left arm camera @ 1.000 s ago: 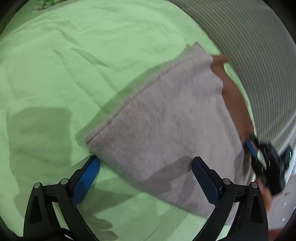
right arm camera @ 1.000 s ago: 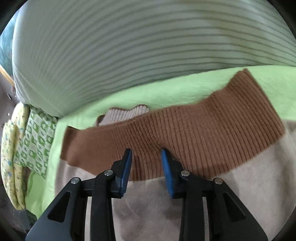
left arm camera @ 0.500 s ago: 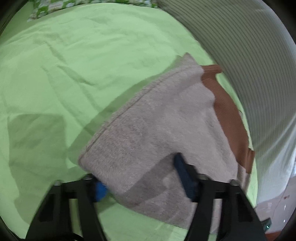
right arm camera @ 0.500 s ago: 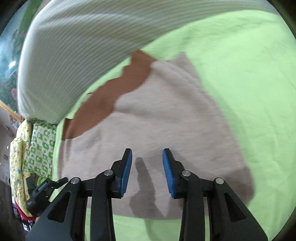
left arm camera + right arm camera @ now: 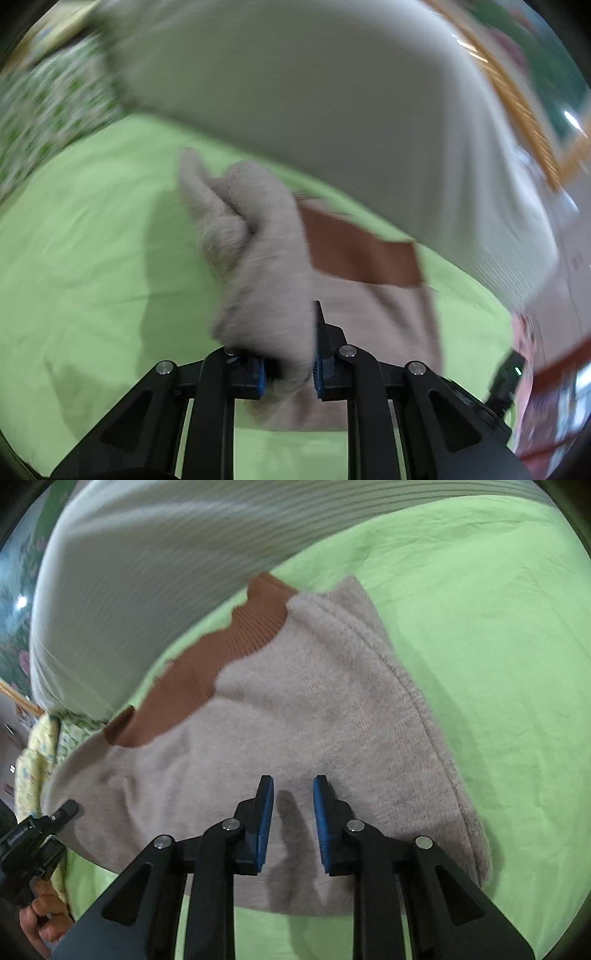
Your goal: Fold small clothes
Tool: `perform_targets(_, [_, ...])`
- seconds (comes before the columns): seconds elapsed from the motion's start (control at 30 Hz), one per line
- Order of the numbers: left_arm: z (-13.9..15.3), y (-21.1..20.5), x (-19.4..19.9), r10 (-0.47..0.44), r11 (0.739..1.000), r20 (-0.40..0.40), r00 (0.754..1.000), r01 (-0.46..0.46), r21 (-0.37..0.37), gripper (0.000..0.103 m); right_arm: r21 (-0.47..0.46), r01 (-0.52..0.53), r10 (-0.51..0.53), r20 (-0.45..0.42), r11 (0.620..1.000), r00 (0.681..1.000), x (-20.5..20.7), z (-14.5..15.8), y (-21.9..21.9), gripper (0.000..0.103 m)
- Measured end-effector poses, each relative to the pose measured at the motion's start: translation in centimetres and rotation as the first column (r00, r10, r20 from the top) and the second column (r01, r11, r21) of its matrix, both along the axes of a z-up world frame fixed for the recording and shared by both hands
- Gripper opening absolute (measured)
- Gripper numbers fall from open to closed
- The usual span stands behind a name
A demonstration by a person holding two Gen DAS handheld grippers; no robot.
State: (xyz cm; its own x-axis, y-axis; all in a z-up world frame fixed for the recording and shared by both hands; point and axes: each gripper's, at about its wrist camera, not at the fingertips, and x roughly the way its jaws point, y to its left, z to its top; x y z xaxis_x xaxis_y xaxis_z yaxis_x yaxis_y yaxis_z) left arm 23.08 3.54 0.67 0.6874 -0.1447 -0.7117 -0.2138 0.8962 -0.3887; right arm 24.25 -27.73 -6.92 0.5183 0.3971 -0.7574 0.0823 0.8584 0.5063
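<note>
A small beige fuzzy garment (image 5: 314,709) with a brown ribbed band (image 5: 207,664) lies on a light green sheet (image 5: 498,609). My left gripper (image 5: 290,363) is shut on a bunched edge of the garment (image 5: 258,258) and lifts it off the sheet; the brown band (image 5: 354,251) shows behind. In the right wrist view the left gripper (image 5: 55,819) sits at the garment's left edge. My right gripper (image 5: 293,801) hovers over the garment's near part, its jaws slightly apart and holding nothing.
The person's striped white shirt (image 5: 147,572) fills the top of both views. A green and yellow patterned cloth (image 5: 40,753) lies at the sheet's left edge. Bare green sheet (image 5: 74,240) spreads to the left of the garment.
My left gripper has closed on the garment's edge and lifted it, bunching the fabric. My right gripper has let go of the brown band and moved back over the beige part.
</note>
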Motion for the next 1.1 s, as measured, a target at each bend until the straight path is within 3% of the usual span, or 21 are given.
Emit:
perform_targets(0.1, [1.8,-6.1,1.0,-0.18,0.983,0.063,0.982,0.177,0.051,0.014,0.065,0.002,-0.004,0.029,0.998,1.0,-0.5,0.7,-0.9,0.022])
perform_targets(0.13, [1.9,-8.2,1.4,-0.25,0.967,0.075,0.965,0.246,0.058,0.011,0.073,0.008,-0.011,0.041,0.997,0.999,-0.6,1.0,-1.3,0.023])
perform_targets(0.17, [1.4,-11.1,1.9,-0.365,0.931,0.079,0.928,0.362,0.048,0.009,0.079,0.011,-0.015,0.052,0.997,0.999,-0.7,1.2,-1.8,0.023])
perform_targets(0.2, [0.9,-12.6,2.2,-0.411,0.911,0.069,0.909,0.408,0.057,0.009,0.094,0.021,-0.026,0.056,0.995,0.998,-0.7,1.3,-2.5,0.023])
perform_targets(0.3, [-3.7,-18.0,3.4,-0.513,0.844,-0.072,0.856,0.518,0.14,0.015,0.134,0.061,-0.065,0.023,0.989,0.998,-0.5,0.6,-4.5,0.025])
perform_targets(0.4, [-7.1,-18.8,3.7,-0.522,0.829,-0.173,0.835,0.545,0.128,0.019,0.198,0.105,-0.1,-0.036,0.975,0.994,-0.3,-0.9,-6.4,0.025])
perform_targets(0.53, [-6.9,-17.0,2.3,-0.5,0.848,-0.156,0.852,0.519,0.113,0.059,0.249,0.109,-0.1,-0.05,0.962,0.994,-0.5,-1.3,-7.2,0.028])
perform_targets(0.67, [-6.2,-13.9,0.2,-0.451,0.875,-0.139,0.881,0.468,0.123,0.064,0.261,0.092,-0.086,-0.033,0.961,0.996,0.1,-0.9,-6.4,0.047])
perform_targets(0.77, [-7.1,-12.1,-1.5,-0.397,0.891,-0.161,0.903,0.422,0.167,0.074,0.235,0.045,-0.042,-0.018,0.971,0.999,0.4,-0.2,-5.4,0.048])
perform_targets(0.97, [-10.0,-10.6,-2.7,-0.353,0.877,-0.234,0.906,0.407,0.254,0.075,0.127,-0.069,0.069,0.003,0.989,0.998,3.1,0.4,-2.5,0.065])
perform_targets(1.1, [-11.7,-8.7,-2.9,-0.294,0.886,-0.264,0.919,0.366,0.285,0.075,0.097,-0.117,0.119,-0.017,0.988,0.993,5.3,-0.1,-1.2,0.066])
